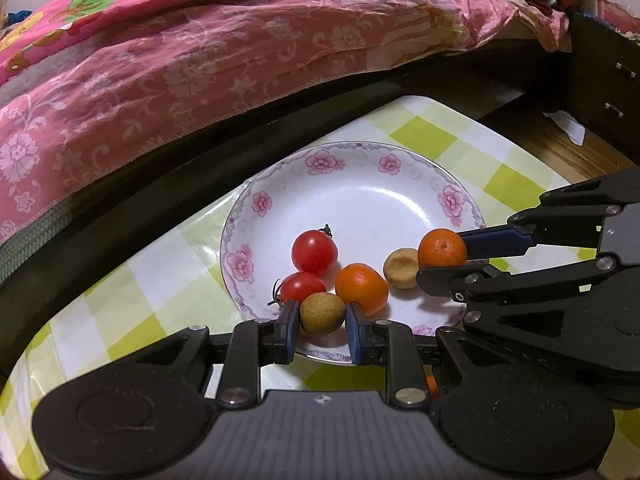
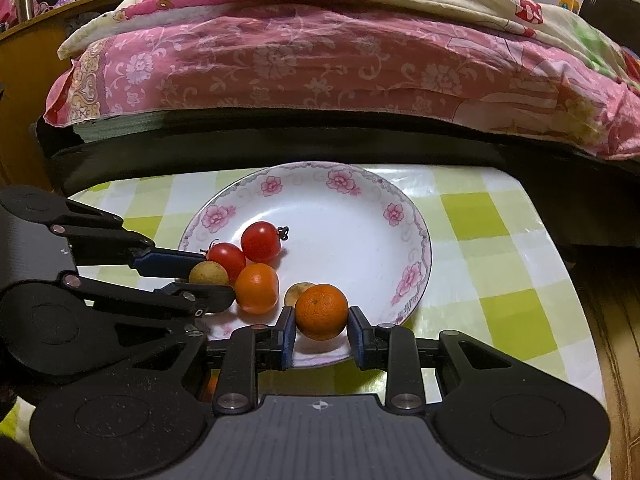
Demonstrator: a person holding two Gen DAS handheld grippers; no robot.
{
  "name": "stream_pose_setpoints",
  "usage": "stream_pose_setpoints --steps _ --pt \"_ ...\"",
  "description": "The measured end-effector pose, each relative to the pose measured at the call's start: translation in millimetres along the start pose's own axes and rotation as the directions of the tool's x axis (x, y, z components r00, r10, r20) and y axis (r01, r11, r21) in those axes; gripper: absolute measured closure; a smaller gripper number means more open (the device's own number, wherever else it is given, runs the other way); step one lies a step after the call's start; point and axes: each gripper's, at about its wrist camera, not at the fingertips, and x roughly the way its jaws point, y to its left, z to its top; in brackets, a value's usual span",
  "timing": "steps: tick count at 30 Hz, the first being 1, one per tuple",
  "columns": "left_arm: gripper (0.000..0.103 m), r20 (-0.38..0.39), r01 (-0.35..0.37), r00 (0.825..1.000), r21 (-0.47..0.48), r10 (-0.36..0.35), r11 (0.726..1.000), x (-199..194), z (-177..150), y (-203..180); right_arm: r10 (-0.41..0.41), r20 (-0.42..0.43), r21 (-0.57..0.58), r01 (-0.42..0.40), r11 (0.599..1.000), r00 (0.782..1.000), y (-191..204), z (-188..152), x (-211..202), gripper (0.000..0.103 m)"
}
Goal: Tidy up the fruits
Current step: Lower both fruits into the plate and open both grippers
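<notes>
Both grippers work over the plate, 6 fruits inside. The left gripper pinches a longan at 7 o'clock; the right gripper brackets an orange at 5 o'clock, contact unclear. Likely near finished.

Glossy ceramic plate on shiny plastic tablecloth

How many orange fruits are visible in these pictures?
2. One orange fruit sits between the fingers of the right gripper over the plate near edge. The other orange fruit lies on the plate, beside the tomatoes. None seem hidden.
</notes>
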Motion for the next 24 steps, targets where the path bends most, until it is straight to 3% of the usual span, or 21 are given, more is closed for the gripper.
stream_pose_setpoints --steps 24 --pt "0.07 0.01 -0.007 1.0 0.007 0.007 1.0 -0.1 0.9 -0.4 -0.018 0.002 -0.021 0.018 1.0 1.0 -0.6 3.1 2.3 0.075"
